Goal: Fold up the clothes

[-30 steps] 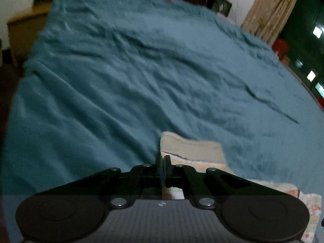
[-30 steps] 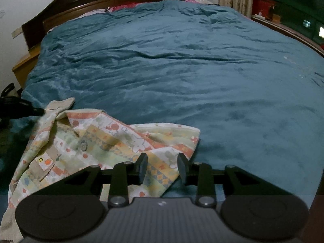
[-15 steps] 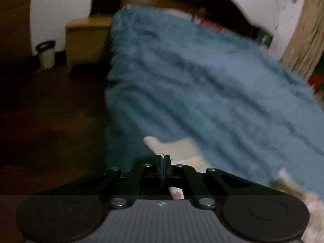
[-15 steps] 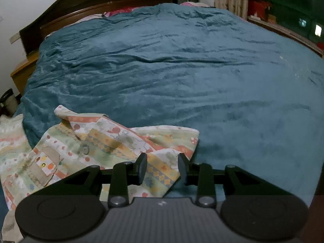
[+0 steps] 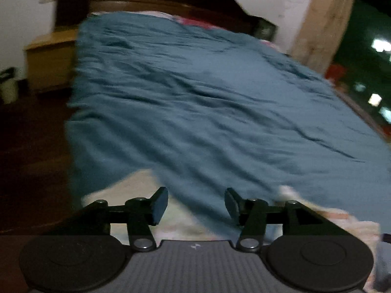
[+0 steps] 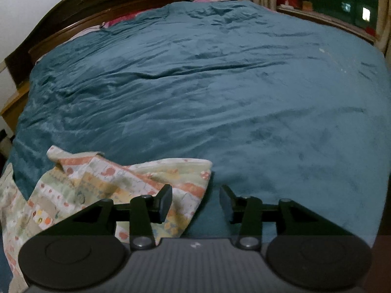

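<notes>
A small patterned garment [image 6: 102,183], cream with orange and green bands, lies crumpled at the near left corner of the bed. My right gripper [image 6: 195,201] hovers open just above its right edge; the left finger is over the cloth, the right finger over bare blanket. In the left wrist view the same garment [image 5: 127,190] shows as a pale blur below and beside the fingers. My left gripper [image 5: 196,205] is open with nothing between its fingers.
A teal blanket [image 6: 220,85] covers the whole bed, with a dark wooden headboard [image 6: 97,2] at the far end. A light wooden nightstand [image 5: 48,61] and a small bin [image 5: 8,85] stand left of the bed on dark floor [image 5: 31,158]. A curtain [image 5: 322,19] hangs at right.
My left gripper was shut on a corner of the garment; it has opened and let the cloth drop. The garment's left part now hangs lower over the bed edge. The right gripper has widened.
</notes>
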